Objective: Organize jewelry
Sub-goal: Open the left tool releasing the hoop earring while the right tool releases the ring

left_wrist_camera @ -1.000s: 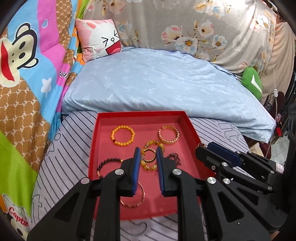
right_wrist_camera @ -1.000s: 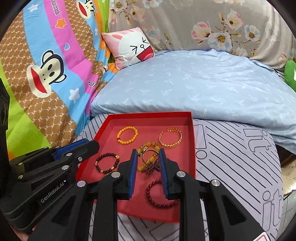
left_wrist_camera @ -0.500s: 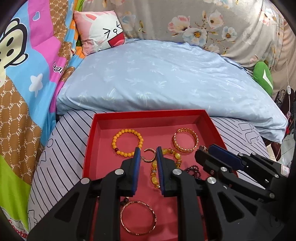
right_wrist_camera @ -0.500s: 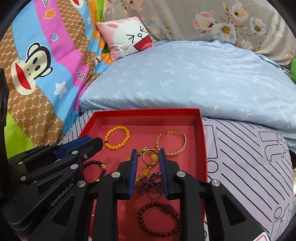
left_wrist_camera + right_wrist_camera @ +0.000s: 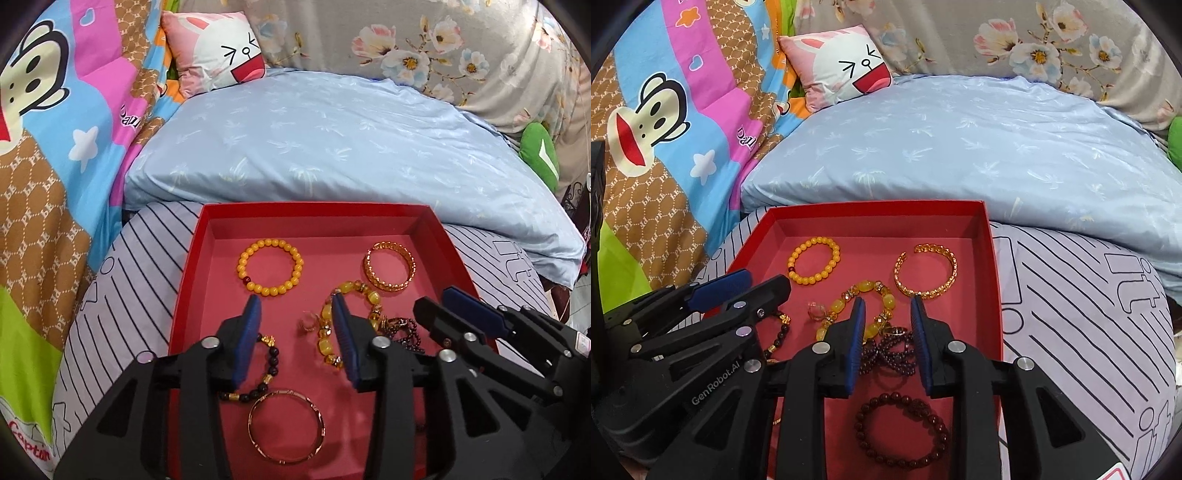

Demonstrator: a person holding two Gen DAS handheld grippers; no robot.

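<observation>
A red tray (image 5: 317, 214) (image 5: 991, 258) on the bed holds an orange bead bracelet (image 5: 271, 271) (image 5: 814, 260), a gold cuff (image 5: 389, 271) (image 5: 925, 273), a yellow stone bracelet (image 5: 327, 332) (image 5: 860, 306), a small gold ring (image 5: 308, 321) (image 5: 817, 309), a dark bead bracelet (image 5: 267, 365), a thin gold bangle (image 5: 286, 428), a tangled dark bead strand (image 5: 890, 349) and a dark red bracelet (image 5: 901, 430). My left gripper (image 5: 295, 321) is open and empty over the ring. My right gripper (image 5: 888, 317) is open and empty over the tangled strand.
A light blue pillow (image 5: 332, 140) lies right behind the tray. A cartoon-print blanket (image 5: 55, 147) rises at the left, and a small pink cushion (image 5: 842, 70) sits at the back. The tray rests on a striped lilac cover (image 5: 1089, 314).
Both grippers have opened wider. The small gold ring that the left gripper held now lies on the tray floor beside the yellow stone bracelet.
</observation>
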